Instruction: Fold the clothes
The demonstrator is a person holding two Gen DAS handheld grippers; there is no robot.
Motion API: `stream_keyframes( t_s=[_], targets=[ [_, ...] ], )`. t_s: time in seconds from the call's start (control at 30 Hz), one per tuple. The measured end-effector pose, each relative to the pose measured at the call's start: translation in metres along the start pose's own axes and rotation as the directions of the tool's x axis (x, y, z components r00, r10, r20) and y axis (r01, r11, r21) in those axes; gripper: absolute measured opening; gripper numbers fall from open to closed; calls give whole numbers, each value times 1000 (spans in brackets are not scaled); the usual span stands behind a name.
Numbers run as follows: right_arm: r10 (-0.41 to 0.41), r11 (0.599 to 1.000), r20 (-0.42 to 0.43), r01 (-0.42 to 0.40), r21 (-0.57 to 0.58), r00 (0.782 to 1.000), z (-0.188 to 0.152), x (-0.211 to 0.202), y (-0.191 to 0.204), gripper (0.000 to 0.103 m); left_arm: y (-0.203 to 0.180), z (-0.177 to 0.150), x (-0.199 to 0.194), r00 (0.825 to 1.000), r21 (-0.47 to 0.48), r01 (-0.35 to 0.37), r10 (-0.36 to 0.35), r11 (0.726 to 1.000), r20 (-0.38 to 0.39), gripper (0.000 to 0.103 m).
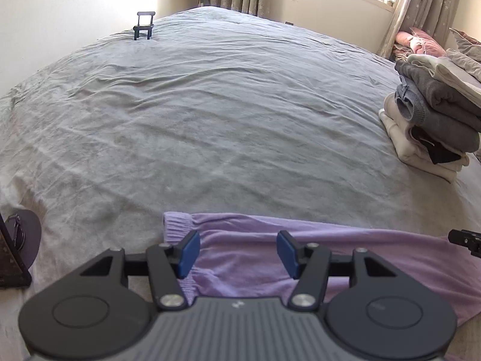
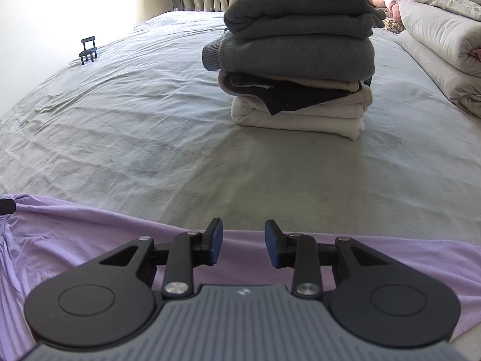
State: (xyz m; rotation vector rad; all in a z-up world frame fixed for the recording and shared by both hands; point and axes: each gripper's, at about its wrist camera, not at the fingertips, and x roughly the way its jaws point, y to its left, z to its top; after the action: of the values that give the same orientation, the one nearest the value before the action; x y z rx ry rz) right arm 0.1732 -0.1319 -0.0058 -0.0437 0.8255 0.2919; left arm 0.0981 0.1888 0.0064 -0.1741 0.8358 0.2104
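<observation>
A wide bed (image 1: pixel 210 114) under a rumpled grey sheet fills both views. At its near edge lies the lilac garment (image 1: pixel 255 255), soft knit, spread flat with a ribbed cuff at one end and slight creases. Farther back stands a neat stack of folded clothes (image 2: pixel 297 60) in white, grey and cream. Above the lilac cloth, the left gripper (image 1: pixel 239 254) gapes wide with nothing clamped, and the right gripper (image 2: pixel 243 245) is parted more narrowly, also empty.
</observation>
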Motion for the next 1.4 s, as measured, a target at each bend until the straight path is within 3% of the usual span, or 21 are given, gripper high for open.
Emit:
stream_keyframes(
  t_s=[0.23,0.43,0.7,0.83,1.17,1.4],
  targets=[
    [10,1000,-7,-10,-29,1000,4,10,14,35,5,3,2,1000,8,-30,30,1000,2,59],
    [41,998,-8,-41,-48,999,9,10,25,36,20,6,5,1000,-36,2,-2,999,-5,59],
    [212,968,-16,-212,-131,977,16,7,61,36,52,9,17,993,-205,102,-113,973,-42,53],
    [256,948,-23,-256,-190,966,19,14,85,36,60,9,25,991,-253,115,-130,961,-44,49],
    [278,935,-36,-279,-217,960,28,30,100,36,67,10,33,996,-253,69,-82,965,-43,45],
    [318,891,-101,-334,-307,943,30,45,135,36,65,10,36,998,-203,37,-47,979,-43,37]
  ],
)
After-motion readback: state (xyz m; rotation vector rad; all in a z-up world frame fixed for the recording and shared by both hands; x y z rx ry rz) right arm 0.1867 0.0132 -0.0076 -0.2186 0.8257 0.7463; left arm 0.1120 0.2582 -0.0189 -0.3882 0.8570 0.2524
